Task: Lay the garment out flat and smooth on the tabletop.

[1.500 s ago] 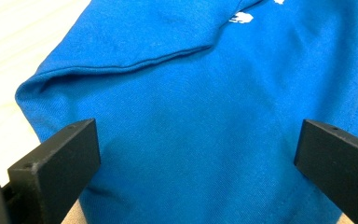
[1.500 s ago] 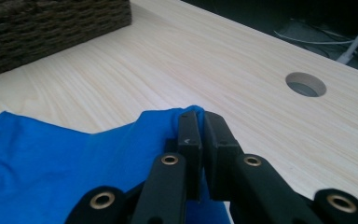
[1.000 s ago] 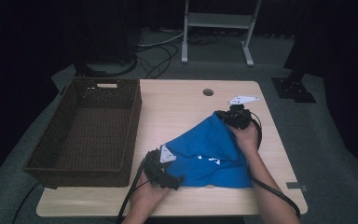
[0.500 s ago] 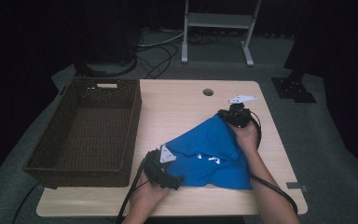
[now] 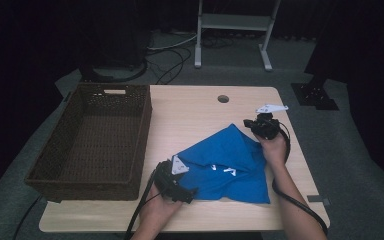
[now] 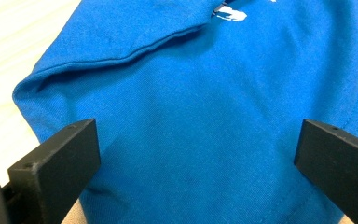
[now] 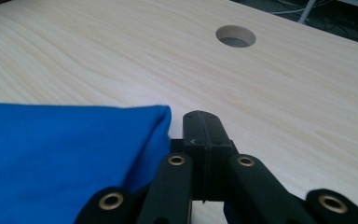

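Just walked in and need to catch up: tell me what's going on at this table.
A person is working a blue shirt on the table with two handheld grippers. The right gripper is shut at the shirt's far corner; whether it pinches cloth can't be told. The left gripper is open, its jaws standing wide over the near part of the shirt. A wicker basket sits at the left with nothing in it.

**Light wood table carries a basket and a blue garment**

The table (image 5: pixel 200 115) has a pale wood-grain top with rounded corners and a round cable hole (image 5: pixel 223 98) near its far edge. A dark woven basket (image 5: pixel 92 137) stands on its left part, reaching past the left edge. A blue garment (image 5: pixel 227 165) with small white markings lies folded on the right-hand near part, well apart from the hole and just beside the basket's near right corner.
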`<state>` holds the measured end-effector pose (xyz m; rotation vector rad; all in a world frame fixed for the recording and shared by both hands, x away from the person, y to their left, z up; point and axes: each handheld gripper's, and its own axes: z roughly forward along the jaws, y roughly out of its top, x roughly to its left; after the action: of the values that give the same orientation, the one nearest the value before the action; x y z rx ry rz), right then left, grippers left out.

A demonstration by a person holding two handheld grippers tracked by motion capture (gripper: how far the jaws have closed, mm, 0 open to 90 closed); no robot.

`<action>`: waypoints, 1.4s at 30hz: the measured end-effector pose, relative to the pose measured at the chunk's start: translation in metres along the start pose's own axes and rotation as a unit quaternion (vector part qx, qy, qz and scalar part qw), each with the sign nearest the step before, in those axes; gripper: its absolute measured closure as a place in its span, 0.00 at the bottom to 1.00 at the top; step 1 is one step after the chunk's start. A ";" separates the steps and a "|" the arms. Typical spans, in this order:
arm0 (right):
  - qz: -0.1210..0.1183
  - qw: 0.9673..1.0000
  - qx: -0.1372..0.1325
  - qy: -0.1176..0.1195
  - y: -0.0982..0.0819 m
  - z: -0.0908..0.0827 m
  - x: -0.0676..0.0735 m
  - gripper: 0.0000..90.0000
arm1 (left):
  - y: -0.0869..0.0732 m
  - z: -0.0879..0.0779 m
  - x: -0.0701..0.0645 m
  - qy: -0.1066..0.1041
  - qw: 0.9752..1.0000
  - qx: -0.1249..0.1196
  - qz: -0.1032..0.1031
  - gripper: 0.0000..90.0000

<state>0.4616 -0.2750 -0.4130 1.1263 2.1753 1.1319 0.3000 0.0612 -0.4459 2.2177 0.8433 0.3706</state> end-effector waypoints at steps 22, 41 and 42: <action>-0.018 0.999 0.003 0.029 -0.063 -0.075 0.035 1.00 | 0.000 0.000 0.000 0.000 1.000 0.000 0.000 0.00; -0.033 0.997 0.062 0.028 -0.093 -0.086 0.038 1.00 | -0.001 -0.002 -0.003 0.000 1.000 0.000 0.000 0.00; -0.039 0.997 0.063 0.028 -0.092 -0.086 0.038 1.00 | -0.002 -0.002 -0.004 0.001 1.000 0.000 -0.001 0.00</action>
<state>0.3395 -0.3148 -0.4407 1.0637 2.3400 1.0164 0.2953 0.0603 -0.4458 2.2173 0.8462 0.3715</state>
